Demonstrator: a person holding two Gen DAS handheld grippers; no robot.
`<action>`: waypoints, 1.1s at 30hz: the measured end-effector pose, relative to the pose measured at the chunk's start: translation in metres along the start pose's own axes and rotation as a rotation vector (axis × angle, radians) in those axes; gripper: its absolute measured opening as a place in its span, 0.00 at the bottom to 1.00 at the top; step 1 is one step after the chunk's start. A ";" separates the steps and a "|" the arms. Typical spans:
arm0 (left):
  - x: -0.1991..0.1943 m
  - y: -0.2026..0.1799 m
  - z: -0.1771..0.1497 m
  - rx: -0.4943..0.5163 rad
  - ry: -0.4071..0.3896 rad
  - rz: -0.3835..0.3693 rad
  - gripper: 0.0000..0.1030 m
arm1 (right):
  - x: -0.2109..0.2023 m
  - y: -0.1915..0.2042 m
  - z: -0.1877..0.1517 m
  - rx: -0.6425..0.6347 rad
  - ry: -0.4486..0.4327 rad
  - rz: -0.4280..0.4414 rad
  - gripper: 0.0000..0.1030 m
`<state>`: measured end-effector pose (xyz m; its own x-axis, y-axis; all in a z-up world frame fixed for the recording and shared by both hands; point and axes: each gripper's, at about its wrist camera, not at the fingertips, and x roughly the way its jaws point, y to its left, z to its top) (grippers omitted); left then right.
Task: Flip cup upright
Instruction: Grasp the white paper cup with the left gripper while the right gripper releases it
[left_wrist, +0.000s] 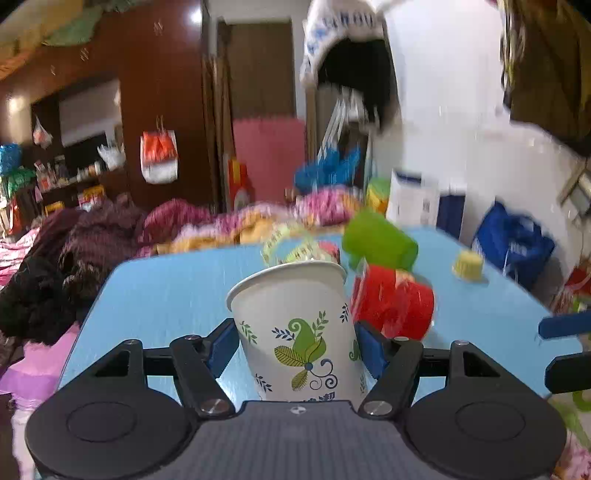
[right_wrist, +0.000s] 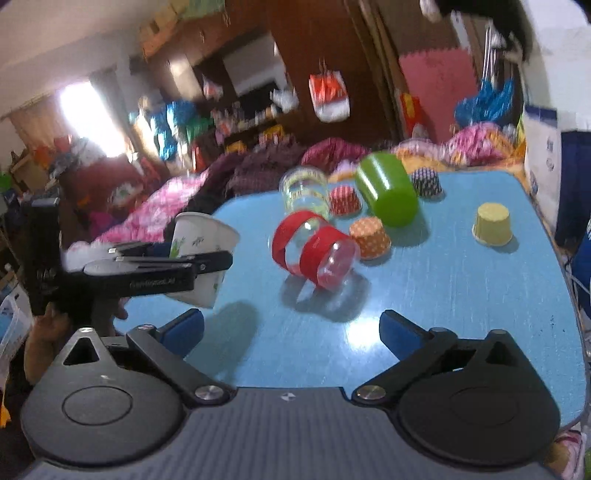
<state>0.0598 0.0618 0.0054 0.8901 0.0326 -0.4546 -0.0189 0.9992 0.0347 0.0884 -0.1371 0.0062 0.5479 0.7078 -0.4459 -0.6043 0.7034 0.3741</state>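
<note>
My left gripper (left_wrist: 295, 343) is shut on a white paper cup with a green leaf print (left_wrist: 295, 317), mouth up, slightly tilted, held above the blue table (left_wrist: 166, 295). The right wrist view shows the same cup (right_wrist: 199, 254) clamped in the left gripper (right_wrist: 207, 266) over the table's left edge (right_wrist: 236, 206). My right gripper (right_wrist: 291, 332) is open and empty, low over the table's near side. Its blue fingertips (left_wrist: 565, 326) show at the right edge of the left wrist view.
On the table lie a clear cup with red bands (right_wrist: 314, 251) on its side, a green cup (right_wrist: 388, 188) on its side, a clear printed cup (right_wrist: 306, 192), and several upturned paper cupcake liners, one yellow (right_wrist: 493, 225). Clothes are heaped behind the table.
</note>
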 end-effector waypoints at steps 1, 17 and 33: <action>0.000 0.003 -0.005 -0.005 -0.034 -0.003 0.69 | 0.000 0.001 -0.003 0.002 -0.024 0.001 0.99; -0.001 0.000 -0.074 0.019 -0.381 0.075 0.68 | 0.006 0.004 -0.034 -0.017 -0.081 0.003 0.99; -0.021 -0.013 -0.092 0.118 -0.425 0.053 0.89 | 0.003 0.000 -0.038 -0.017 -0.075 0.009 0.99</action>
<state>-0.0001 0.0502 -0.0675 0.9979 0.0475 -0.0444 -0.0398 0.9863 0.1603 0.0681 -0.1373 -0.0263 0.5841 0.7174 -0.3797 -0.6187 0.6963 0.3638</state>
